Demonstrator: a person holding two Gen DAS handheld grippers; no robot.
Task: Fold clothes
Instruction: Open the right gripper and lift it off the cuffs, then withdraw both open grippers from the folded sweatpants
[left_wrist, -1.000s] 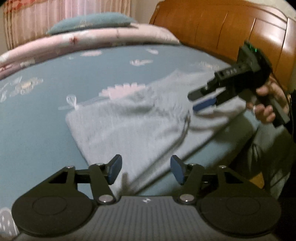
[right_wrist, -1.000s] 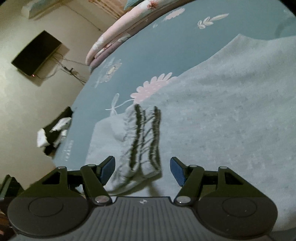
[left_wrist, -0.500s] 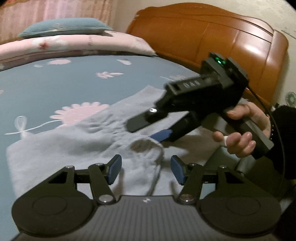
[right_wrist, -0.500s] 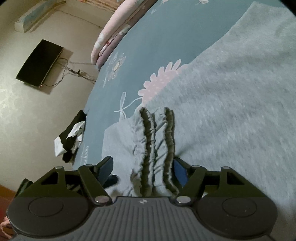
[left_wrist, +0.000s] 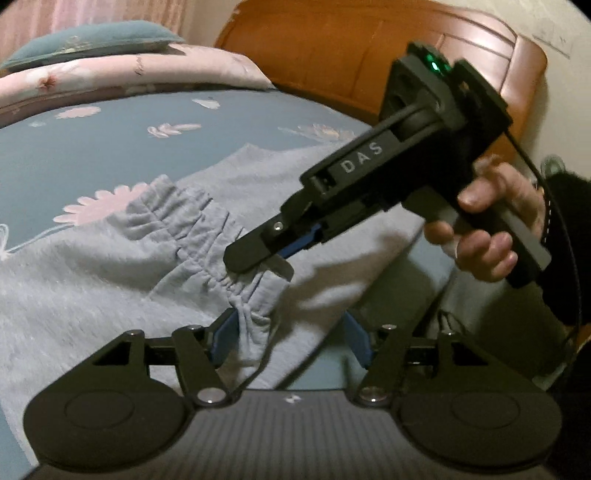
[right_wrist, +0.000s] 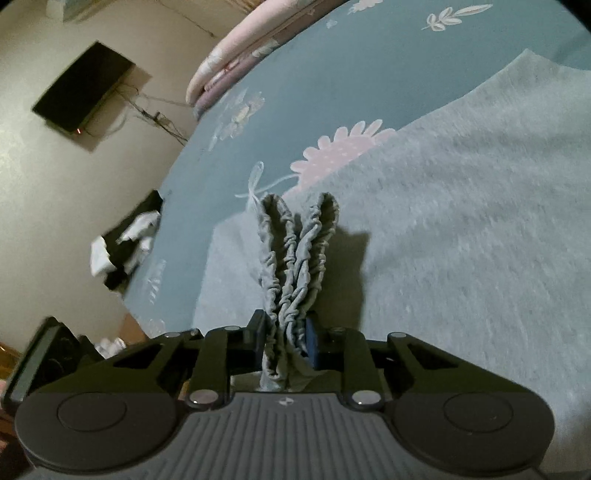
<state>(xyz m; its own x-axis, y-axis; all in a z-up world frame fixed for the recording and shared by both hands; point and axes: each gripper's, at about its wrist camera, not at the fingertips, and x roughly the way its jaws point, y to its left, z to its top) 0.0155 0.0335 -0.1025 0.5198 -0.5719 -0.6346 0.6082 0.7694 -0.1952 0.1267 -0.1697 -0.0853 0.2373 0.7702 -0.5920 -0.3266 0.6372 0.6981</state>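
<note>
Garment: your grey fleecy garment lies spread on the blue flowered bedsheet, its gathered elastic waistband bunched and lifted off the fabric.
Right gripper: your right gripper is clamped on the waistband, blue pads pressing the folds from both sides.
Left gripper: your left gripper is spread wide, the waistband's end hanging beside its left pad.
Your hand: your right hand grips the handle.
Background: wooden headboard, wall-mounted screen.
</note>
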